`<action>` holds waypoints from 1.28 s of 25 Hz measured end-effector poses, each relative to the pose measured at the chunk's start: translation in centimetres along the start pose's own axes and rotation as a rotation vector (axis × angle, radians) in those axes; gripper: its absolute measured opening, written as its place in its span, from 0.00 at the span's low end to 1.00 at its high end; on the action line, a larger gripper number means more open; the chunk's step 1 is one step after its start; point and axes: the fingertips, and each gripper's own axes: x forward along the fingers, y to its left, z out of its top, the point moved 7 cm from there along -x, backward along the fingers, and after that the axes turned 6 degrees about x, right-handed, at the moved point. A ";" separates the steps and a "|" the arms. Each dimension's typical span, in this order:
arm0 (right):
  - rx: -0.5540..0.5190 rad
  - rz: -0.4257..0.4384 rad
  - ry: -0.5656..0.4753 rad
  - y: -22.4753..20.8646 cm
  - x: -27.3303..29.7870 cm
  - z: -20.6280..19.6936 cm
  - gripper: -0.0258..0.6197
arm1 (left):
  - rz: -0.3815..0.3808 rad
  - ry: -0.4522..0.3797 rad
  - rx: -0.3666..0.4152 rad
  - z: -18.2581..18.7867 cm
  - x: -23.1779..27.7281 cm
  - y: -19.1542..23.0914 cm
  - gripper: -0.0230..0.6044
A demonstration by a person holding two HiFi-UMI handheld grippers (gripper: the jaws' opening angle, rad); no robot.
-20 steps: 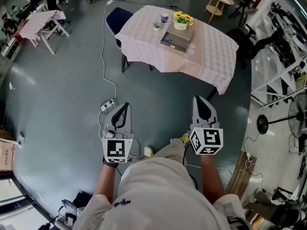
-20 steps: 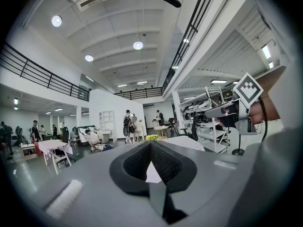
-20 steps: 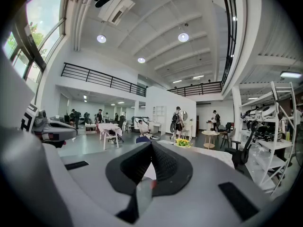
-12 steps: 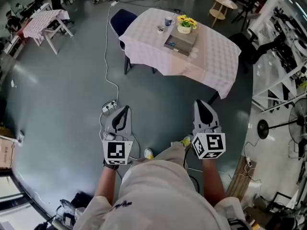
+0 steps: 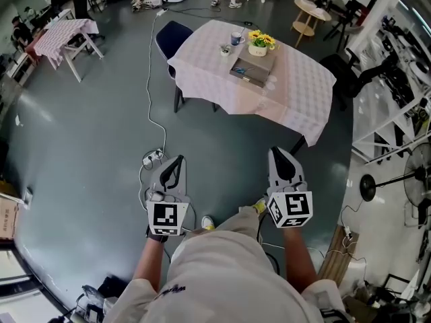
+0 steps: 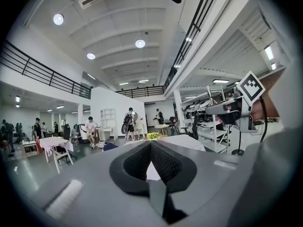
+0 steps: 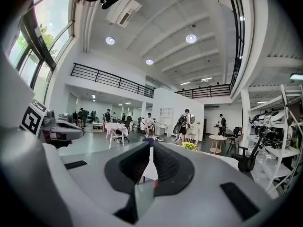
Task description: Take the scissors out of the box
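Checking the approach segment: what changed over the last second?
The head view shifted: the table, the box, the left tool and the right tool all sit slightly lower in frame, as if the person is walking up. Nothing grasped or released. Both tools stay shut and empty, side by side; the scissors remain in the box.

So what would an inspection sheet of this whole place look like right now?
Surface: table with pink cloth, far ahead of the person.
Job's things: box on table; scissors seemingly inside, too small to be sure.
Clutter: flowers and cup beside box.
Grippers: left gripper and right gripper both shut, empty, far from table.
Cables: cable across floor to power strip.
Surroundings: chair at table, fan on the right.
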 end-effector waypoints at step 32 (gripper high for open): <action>-0.063 0.105 0.090 -0.7 -2.6 1.3 0.37 | 0.023 0.042 -0.084 -1.4 -2.3 -0.9 0.04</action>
